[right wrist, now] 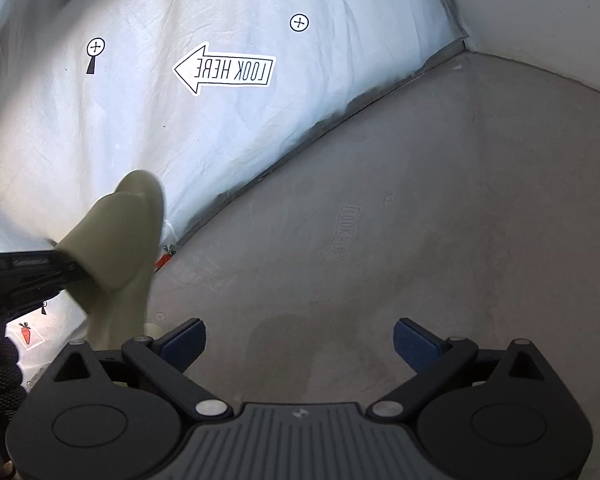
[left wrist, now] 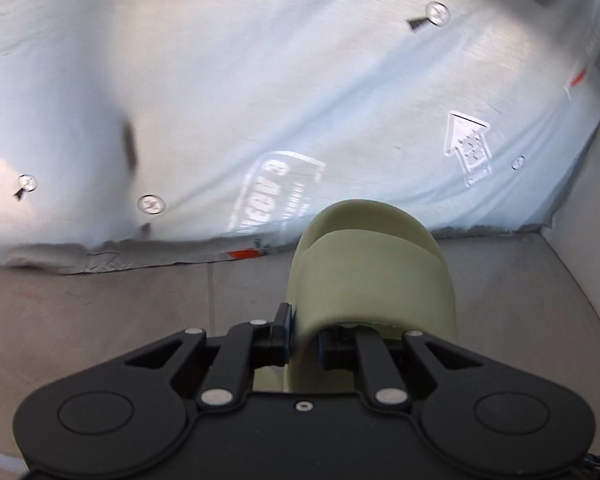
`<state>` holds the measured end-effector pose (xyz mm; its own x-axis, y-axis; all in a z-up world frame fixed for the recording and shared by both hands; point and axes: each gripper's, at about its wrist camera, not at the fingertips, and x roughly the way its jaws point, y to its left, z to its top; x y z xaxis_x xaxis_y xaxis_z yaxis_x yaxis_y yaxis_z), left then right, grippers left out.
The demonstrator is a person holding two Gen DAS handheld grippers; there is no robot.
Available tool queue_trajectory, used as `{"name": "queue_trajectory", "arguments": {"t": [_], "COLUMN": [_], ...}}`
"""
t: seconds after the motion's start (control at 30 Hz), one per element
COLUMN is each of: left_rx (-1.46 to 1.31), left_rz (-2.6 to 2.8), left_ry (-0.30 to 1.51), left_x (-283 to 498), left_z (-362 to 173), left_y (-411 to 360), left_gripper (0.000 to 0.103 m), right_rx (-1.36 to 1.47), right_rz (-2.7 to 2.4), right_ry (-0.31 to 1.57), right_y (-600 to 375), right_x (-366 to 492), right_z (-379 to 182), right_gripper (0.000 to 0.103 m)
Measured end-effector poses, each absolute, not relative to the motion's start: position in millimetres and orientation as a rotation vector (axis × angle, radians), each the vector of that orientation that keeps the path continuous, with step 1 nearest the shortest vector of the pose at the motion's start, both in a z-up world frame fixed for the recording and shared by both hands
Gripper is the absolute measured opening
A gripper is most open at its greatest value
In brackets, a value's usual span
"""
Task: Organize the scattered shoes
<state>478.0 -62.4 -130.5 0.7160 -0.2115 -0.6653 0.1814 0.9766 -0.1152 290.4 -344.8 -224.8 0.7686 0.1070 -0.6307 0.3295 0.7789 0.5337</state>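
Left wrist view, item one: my left gripper (left wrist: 302,340), black with blue pads, has its fingers drawn narrow and clamped on the side wall of a pale green moulded foam slide sandal (left wrist: 364,280). One finger sits outside the sandal's strap edge, the other inside the foot opening. The sandal runs forward from the fingers, toe away from me, lifted clear of the grey concrete floor (left wrist: 100,312).

Item two: beyond the sandal's toe, a crumpled white fabric sheet (left wrist: 260,80) printed with crossed-circle marks, arrows and small orange carrots. Its frayed hem lies on the floor ahead of the fingers.

Right wrist view, item three: my right gripper (right wrist: 300,344), same build, fingers spread wide with nothing between them, over bare floor (right wrist: 420,240). The same sandal (right wrist: 120,240) shows to the left of these fingers, held in the left gripper (right wrist: 64,268), tilted with its toe up over the sheet (right wrist: 220,128). An arrow sticker reading "LOOK HERE" (right wrist: 226,69) lies on the sheet, well ahead of the fingers.
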Motion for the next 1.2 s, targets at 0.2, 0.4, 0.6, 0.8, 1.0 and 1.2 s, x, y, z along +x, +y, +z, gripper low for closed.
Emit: {"name": "queue_trajectory", "arguments": {"t": [0.2, 0.4, 0.6, 0.8, 1.0, 1.2], "left_rx": [-0.099, -0.255, -0.298, -0.25, -0.221, -0.249], "left_rz": [0.057, 0.153, 0.167, 0.138, 0.042, 0.079], "left_ry": [0.781, 0.827, 0.897, 0.903, 0.873, 0.822], "left_x": [458.8, 462.3, 493.7, 496.8, 469.6, 406.9], "left_z": [-146.4, -179.3, -220.3, -236.8, -216.4, -196.3], "left_y": [49.1, 108.0, 108.5, 106.7, 132.0, 182.6], "left_gripper": [0.014, 0.015, 0.015, 0.02, 0.059, 0.066], "right_rx": [0.63, 0.622, 0.597, 0.514, 0.398, 0.298], "right_rz": [-0.059, 0.014, 0.072, 0.127, 0.257, 0.414], "right_ry": [0.707, 0.721, 0.723, 0.765, 0.854, 1.015], "right_y": [-310.2, -257.5, -199.2, -148.1, -92.8, -40.0], "right_x": [302.3, 301.6, 287.1, 286.8, 315.2, 369.9], "right_z": [-213.1, -191.5, -171.0, -167.5, -173.5, -206.0], "right_gripper": [0.1, 0.1, 0.1, 0.1, 0.1, 0.062]}}
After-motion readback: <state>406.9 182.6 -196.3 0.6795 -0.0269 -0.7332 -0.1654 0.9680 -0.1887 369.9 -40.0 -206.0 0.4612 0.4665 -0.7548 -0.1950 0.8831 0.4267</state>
